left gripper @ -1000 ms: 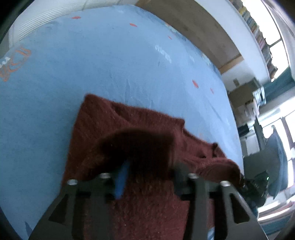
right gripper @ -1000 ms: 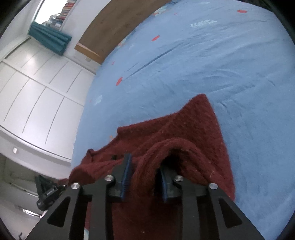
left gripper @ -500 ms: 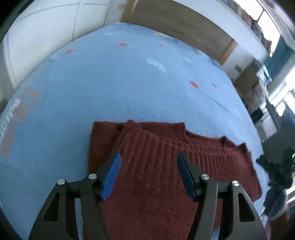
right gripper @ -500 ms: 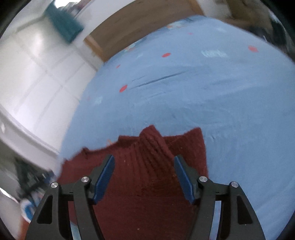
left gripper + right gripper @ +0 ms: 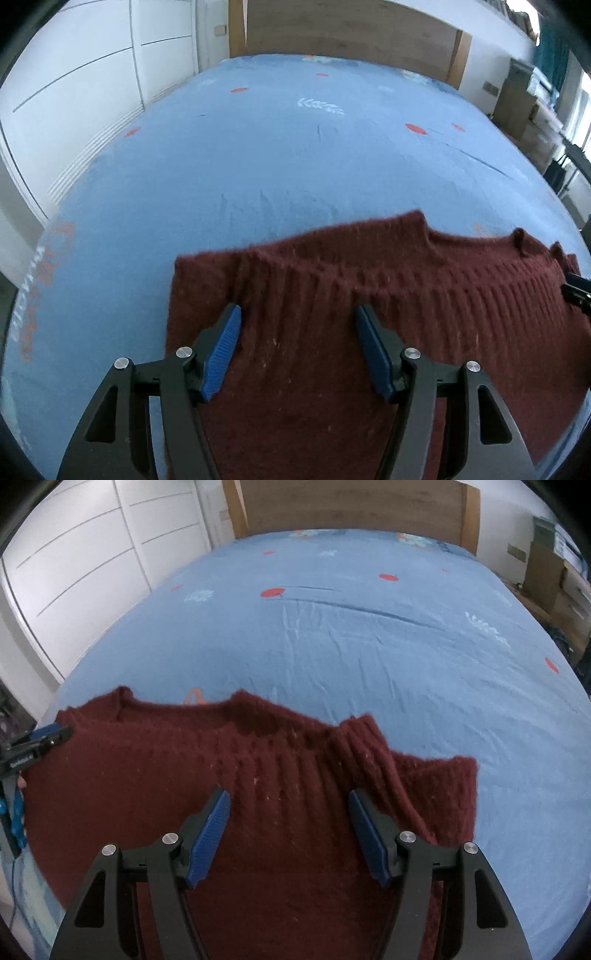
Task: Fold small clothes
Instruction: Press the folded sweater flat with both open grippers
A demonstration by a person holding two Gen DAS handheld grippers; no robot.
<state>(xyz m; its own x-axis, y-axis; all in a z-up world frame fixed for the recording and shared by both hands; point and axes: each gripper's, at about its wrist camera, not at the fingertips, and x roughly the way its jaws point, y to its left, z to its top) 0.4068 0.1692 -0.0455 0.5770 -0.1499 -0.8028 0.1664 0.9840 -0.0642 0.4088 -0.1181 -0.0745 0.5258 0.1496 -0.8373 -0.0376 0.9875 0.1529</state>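
One dark red knitted sweater (image 5: 369,332) lies spread on the near part of one bed (image 5: 258,166) covered by a blue sheet with small red and white prints. It is the only garment in view.

In the left wrist view, white wardrobe doors (image 5: 74,92) stand at the far left, then the bed, and a wooden headboard (image 5: 351,33) closes its far end. The left hand-held gripper (image 5: 297,350) hovers over the left part of the sweater with its two blue-padded fingers (image 5: 221,354) spread wide apart and nothing between them. At the right edge of this view a dark piece of the other tool shows beside the knit.

In the right wrist view, the left hand-held gripper appears again at the far left edge, beside the sweater's left border. The sweater (image 5: 184,794) stretches across the lower frame, its ribbed edge facing the headboard (image 5: 351,506), and a folded ribbed part rises near its right side. The right hand-held gripper (image 5: 290,834) hangs above the knit with its two fingers (image 5: 208,834) wide apart, holding nothing. Cardboard boxes (image 5: 543,576) stand at the far right.
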